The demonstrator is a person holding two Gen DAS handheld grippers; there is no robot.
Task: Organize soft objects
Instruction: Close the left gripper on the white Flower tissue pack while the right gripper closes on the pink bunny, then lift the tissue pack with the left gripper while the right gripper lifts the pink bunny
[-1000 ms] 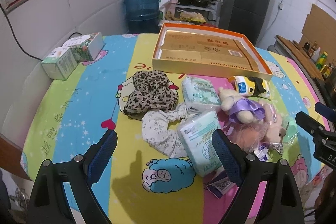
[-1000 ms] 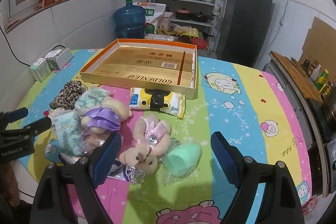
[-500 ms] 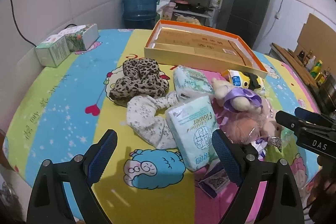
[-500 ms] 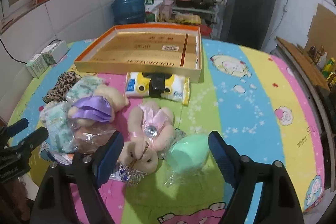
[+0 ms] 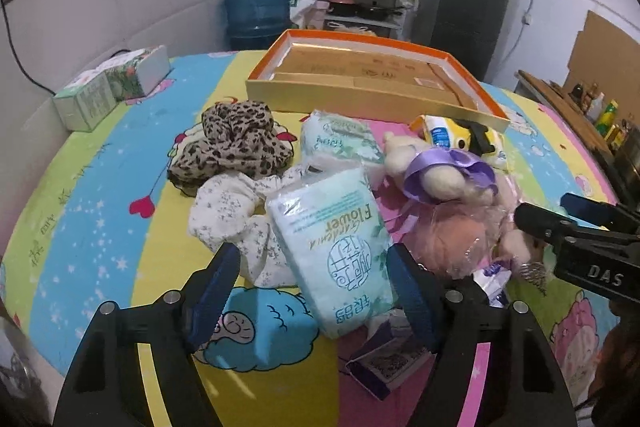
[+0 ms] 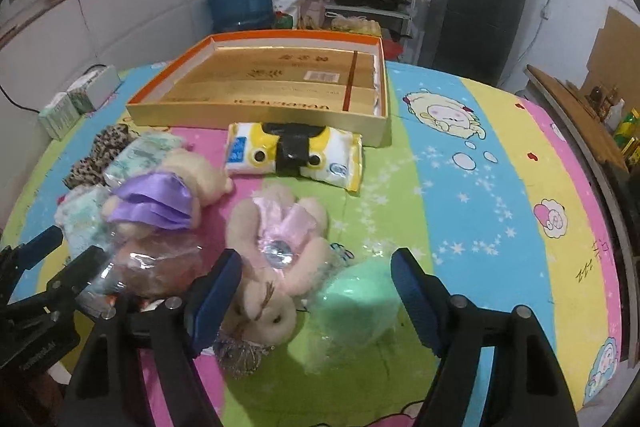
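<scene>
Soft things lie in a heap on the table before an empty orange-rimmed box (image 5: 376,83) (image 6: 280,83). My left gripper (image 5: 314,297) is open, its jaws on either side of a pale green tissue pack (image 5: 334,247), beside a white floral scrunchie (image 5: 232,219) and a leopard scrunchie (image 5: 232,147). My right gripper (image 6: 316,291) is open around a plush bear in pink (image 6: 276,247) and a green sponge in plastic wrap (image 6: 356,303). A bear with a purple bow (image 5: 444,179) (image 6: 160,199) and a yellow wipes pack (image 6: 294,155) lie nearby.
Two small tissue boxes (image 5: 112,87) stand at the table's far left. A second tissue pack (image 5: 340,143) lies by the box. A blue water jug (image 5: 258,11), shelves and a dark fridge (image 6: 476,3) stand behind the table. A small card (image 5: 388,367) lies near the front edge.
Both grippers have moved forward and down toward the heap. The left now straddles the green tissue pack; the right now straddles the pink bear and the green sponge. Nothing was grasped.
</scene>
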